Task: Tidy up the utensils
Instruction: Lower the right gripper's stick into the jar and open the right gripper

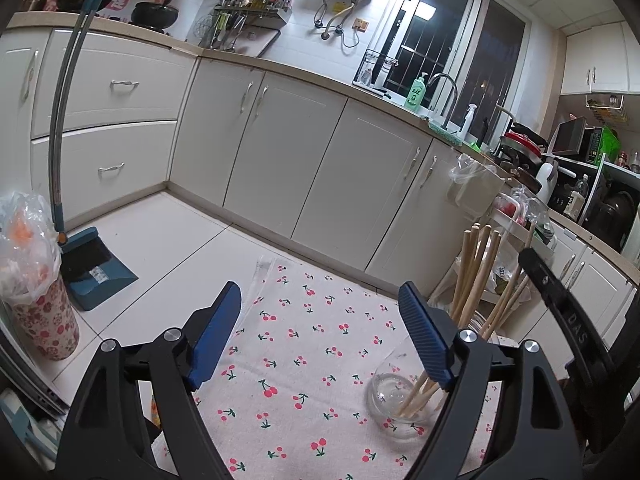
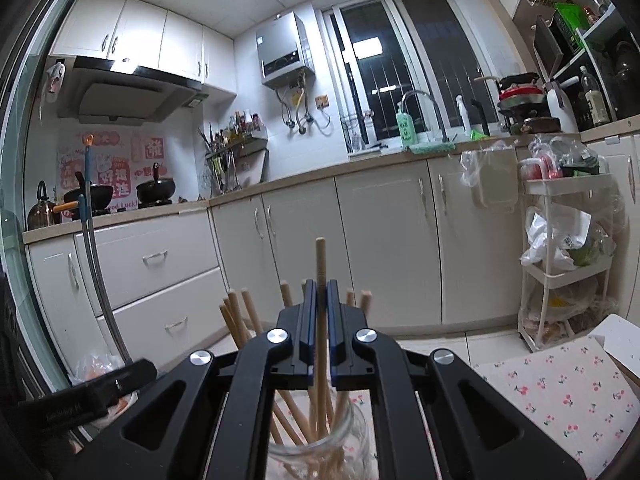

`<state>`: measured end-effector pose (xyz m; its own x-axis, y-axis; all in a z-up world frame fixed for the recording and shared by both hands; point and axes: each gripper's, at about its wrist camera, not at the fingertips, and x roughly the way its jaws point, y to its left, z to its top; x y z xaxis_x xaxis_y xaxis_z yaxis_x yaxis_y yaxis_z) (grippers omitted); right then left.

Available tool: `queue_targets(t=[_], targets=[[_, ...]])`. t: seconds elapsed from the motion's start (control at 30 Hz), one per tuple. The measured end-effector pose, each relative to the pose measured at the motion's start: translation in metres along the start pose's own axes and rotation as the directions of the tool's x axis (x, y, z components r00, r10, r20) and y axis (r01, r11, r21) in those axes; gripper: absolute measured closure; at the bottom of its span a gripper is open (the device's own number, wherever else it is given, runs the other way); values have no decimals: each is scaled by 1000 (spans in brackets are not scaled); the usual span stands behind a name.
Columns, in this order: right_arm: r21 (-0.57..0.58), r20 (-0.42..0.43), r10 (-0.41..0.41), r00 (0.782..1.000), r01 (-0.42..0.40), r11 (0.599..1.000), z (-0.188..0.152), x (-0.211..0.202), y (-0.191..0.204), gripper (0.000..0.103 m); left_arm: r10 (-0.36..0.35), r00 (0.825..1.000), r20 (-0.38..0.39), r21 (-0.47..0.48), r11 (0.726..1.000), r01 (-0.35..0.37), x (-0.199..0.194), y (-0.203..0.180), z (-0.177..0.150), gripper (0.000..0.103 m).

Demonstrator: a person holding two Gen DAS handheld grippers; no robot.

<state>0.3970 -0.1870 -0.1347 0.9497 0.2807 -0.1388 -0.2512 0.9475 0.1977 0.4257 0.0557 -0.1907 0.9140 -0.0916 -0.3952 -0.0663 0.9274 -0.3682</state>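
A clear glass jar [image 1: 400, 408] stands on the cherry-print cloth [image 1: 304, 360] and holds several wooden chopsticks [image 1: 476, 276] that lean out of its mouth. My left gripper [image 1: 320, 332] is open and empty, just left of the jar. My right gripper [image 2: 320, 296] is shut on one wooden chopstick [image 2: 320, 256], held upright with its lower end inside the jar [image 2: 320, 452]. Other chopsticks [image 2: 240, 316] fan out around it. The right gripper's black body also shows in the left wrist view [image 1: 568, 312], above the jar.
White kitchen cabinets [image 1: 280, 152] run along the back. A blue dustpan [image 1: 96, 268] and a bagged floral bin [image 1: 36, 280] stand on the floor at left. A white rack cart [image 2: 568, 264] with bags stands at right.
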Motion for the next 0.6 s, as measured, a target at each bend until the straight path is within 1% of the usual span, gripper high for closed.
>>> queue_targets(t=[0.07, 0.2, 0.3, 0.4, 0.47, 0.5, 0.53, 0.6], targets=[[15, -14, 1, 1000, -1, 1000, -2, -1, -4, 97, 1, 1000, -1, -3, 1000, -1, 0, 1, 0, 26], [45, -13, 10, 1000, -10, 999, 1, -4, -9, 97, 0, 1000, -4, -8, 1000, 0, 1, 2, 0, 25], [55, -14, 12, 1000, -11, 998, 3, -5, -9, 97, 0, 1000, -5, -9, 1000, 0, 1, 2, 0, 25], [41, -42, 13, 999, -11, 999, -1, -4, -8, 97, 0, 1000, -6, -7, 1000, 0, 1, 2, 0, 25], [23, -75, 22, 997, -20, 1000, -6, -4, -6, 93, -3, 1000, -9, -6, 1000, 3, 1, 1, 0, 24], [18, -86, 28, 996, -27, 999, -8, -5, -5, 85, -6, 1000, -15, -1, 1000, 6, 2, -1, -1, 24], [12, -96, 29, 995, -28, 1000, -9, -8, -4, 80, -7, 1000, -20, 8, 1000, 7, 3, -2, -2, 24], [10, -120, 27, 992, -26, 1000, -10, -15, -4, 78, -15, 999, -38, 31, 999, 16, 4, -7, -5, 23]])
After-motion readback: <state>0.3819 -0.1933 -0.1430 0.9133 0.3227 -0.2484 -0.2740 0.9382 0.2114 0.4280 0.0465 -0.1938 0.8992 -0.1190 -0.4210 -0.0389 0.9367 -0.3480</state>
